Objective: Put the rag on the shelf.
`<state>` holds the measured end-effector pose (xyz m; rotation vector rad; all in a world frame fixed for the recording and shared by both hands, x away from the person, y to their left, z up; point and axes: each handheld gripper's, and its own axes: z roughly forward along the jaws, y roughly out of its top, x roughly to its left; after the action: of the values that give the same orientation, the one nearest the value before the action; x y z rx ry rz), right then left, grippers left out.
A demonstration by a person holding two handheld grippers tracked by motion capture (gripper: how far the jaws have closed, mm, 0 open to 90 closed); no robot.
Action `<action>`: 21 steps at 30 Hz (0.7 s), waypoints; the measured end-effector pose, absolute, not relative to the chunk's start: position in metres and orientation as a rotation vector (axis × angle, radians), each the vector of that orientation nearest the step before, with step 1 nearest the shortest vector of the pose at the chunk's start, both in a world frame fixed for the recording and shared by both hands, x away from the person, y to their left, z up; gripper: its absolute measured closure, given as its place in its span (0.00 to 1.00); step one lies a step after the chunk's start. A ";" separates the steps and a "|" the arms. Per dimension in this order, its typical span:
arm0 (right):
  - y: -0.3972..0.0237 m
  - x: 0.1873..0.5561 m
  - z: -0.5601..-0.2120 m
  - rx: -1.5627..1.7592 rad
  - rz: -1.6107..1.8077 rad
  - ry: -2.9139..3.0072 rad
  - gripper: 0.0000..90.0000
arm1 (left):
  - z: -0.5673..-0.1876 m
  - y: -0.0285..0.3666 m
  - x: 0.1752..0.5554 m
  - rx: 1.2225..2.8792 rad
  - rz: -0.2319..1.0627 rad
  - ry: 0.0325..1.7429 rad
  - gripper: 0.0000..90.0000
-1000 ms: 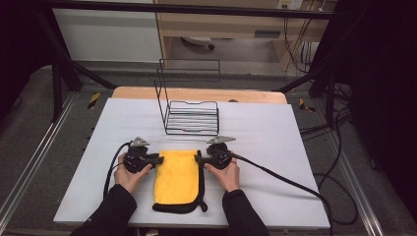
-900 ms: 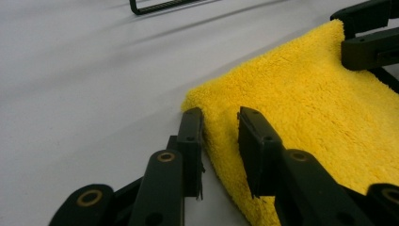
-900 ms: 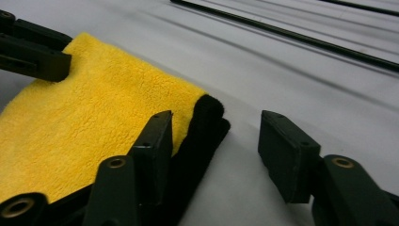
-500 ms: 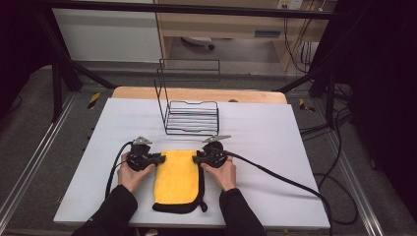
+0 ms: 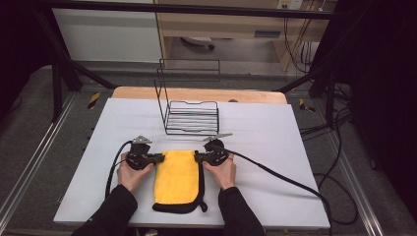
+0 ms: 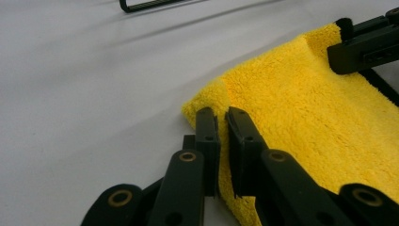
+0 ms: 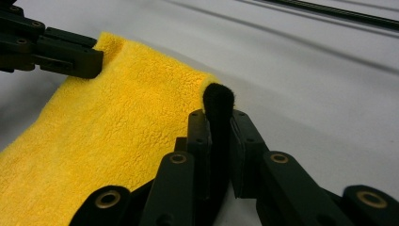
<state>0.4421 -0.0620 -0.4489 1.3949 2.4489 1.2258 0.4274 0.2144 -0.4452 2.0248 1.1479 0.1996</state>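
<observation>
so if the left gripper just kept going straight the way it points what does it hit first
Probably the right gripper. The left gripper, shut on the yellow cloth's far corner, points across the cloth's far edge at the right gripper clamped on the opposite corner. Only cloth lies between, though depth is hard to judge.

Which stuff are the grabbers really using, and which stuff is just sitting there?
In use:
yellow cloth, far corners pinched
left gripper, shut on one corner
right gripper, shut on the other corner

Just sitting there:
wire rack, beyond the cloth
white table
</observation>
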 end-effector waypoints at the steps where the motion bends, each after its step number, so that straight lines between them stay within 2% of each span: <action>1: -0.062 0.442 -0.448 1.394 1.230 2.446 0.90 | -0.445 0.215 0.427 2.019 0.199 1.144 0.93; 21: -0.071 0.417 -0.412 1.257 1.381 2.365 0.91 | -0.407 0.222 0.405 1.937 0.266 1.010 0.93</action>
<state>0.4167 -0.0714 -0.4125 1.2567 2.3650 1.3805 0.4046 0.2222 -0.4072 1.9367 1.0100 0.2664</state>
